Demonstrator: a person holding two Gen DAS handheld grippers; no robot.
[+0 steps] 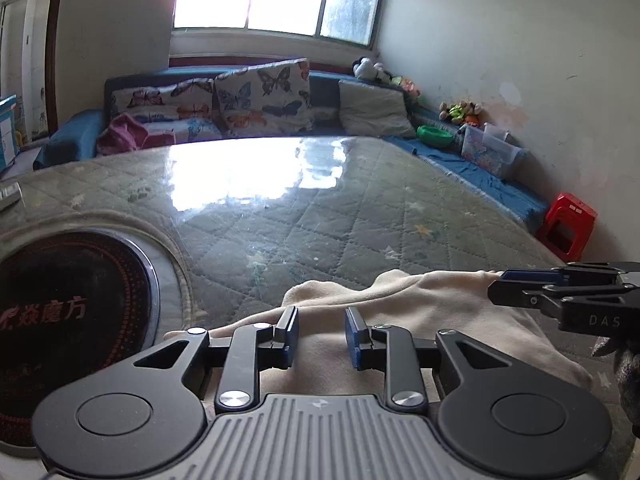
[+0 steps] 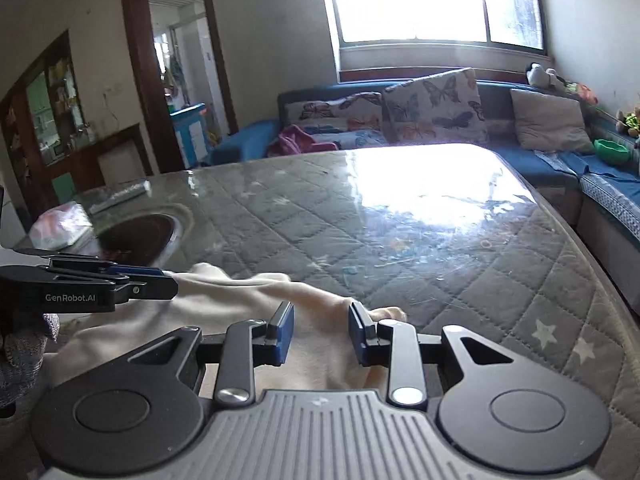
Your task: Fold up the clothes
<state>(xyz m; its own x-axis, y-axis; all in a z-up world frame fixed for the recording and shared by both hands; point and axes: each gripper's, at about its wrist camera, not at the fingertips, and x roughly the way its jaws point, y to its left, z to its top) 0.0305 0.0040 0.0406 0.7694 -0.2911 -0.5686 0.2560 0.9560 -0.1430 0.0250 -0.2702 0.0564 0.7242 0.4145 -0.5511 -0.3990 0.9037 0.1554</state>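
A cream garment (image 1: 420, 312) lies rumpled on the near part of the quilted table; it also shows in the right wrist view (image 2: 224, 304). My left gripper (image 1: 321, 336) is open, its blue-padded fingers just above the cloth's near left part. My right gripper (image 2: 320, 334) is open over the cloth's right end. Each gripper shows from the side in the other's view: the right one (image 1: 496, 284) at the garment's far right edge, the left one (image 2: 170, 278) at its left edge. Neither holds cloth.
The table (image 1: 304, 208) has a glossy cover and a round black cooktop (image 1: 68, 312) set in at the left. A blue sofa with butterfly cushions (image 1: 260, 98) wraps the far and right sides. A red stool (image 1: 566, 226) stands at the right. A doorway (image 2: 180, 80) is far left.
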